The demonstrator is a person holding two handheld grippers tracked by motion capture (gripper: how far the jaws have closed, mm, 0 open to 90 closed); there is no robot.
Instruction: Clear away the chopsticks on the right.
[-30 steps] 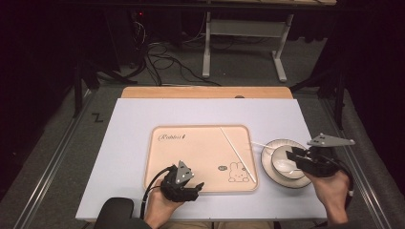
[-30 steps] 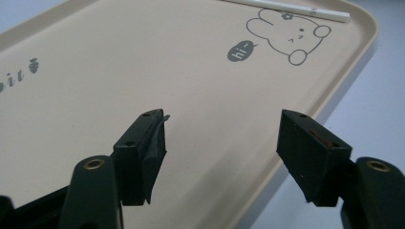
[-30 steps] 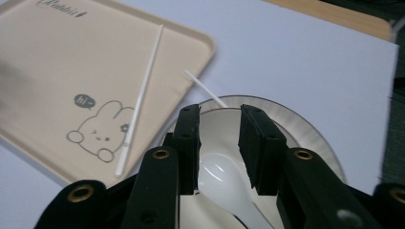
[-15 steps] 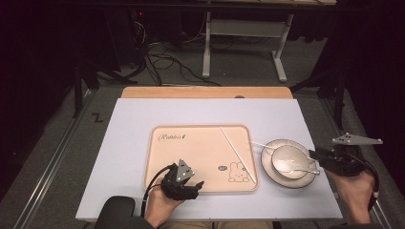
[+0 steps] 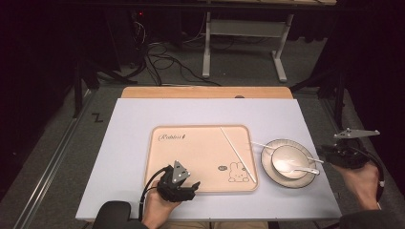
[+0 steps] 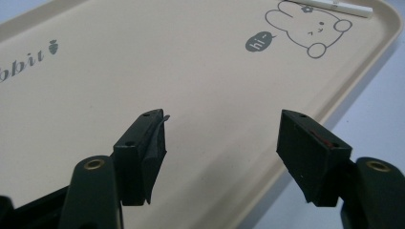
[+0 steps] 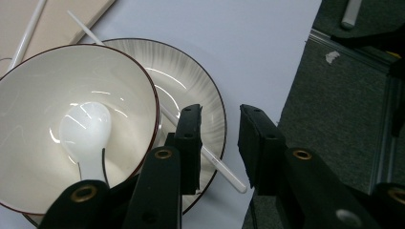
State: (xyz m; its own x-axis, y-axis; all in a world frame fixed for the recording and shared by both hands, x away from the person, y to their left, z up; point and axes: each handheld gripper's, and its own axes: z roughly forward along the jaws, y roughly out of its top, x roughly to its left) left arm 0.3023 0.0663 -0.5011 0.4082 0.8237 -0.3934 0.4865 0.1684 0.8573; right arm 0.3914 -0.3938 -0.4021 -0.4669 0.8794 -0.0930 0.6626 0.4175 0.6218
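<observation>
1. The tray (image 5: 191, 157) lies mid-table; the plate (image 5: 267, 169) just right of it bears the bowl (image 5: 289, 157), spoon (image 5: 298, 168) and a chopstick (image 7: 210, 160).
2. Right gripper (image 5: 329, 153), tongs apart and empty, hovers level at the plate's right edge; judged best to straddle the chopstick's free end squarely.
3. Left gripper (image 5: 191, 187), tongs wide apart, rests low at the tray's near edge.

**Lettering on the tray and floor**

The beige tray (image 5: 191, 152) carries a cursive word at its far left corner; in the high view it reads roughly "Rabbit", and the left gripper view shows its last letters, "bbit" (image 6: 21, 59), followed by a small carrot sign (image 6: 52, 46). Beside the drawn rabbit (image 6: 305, 28), a dark speech bubble reads "hi-" (image 6: 260, 43). On the grey floor left of the table lies a "Z" mark (image 5: 97, 117).
</observation>
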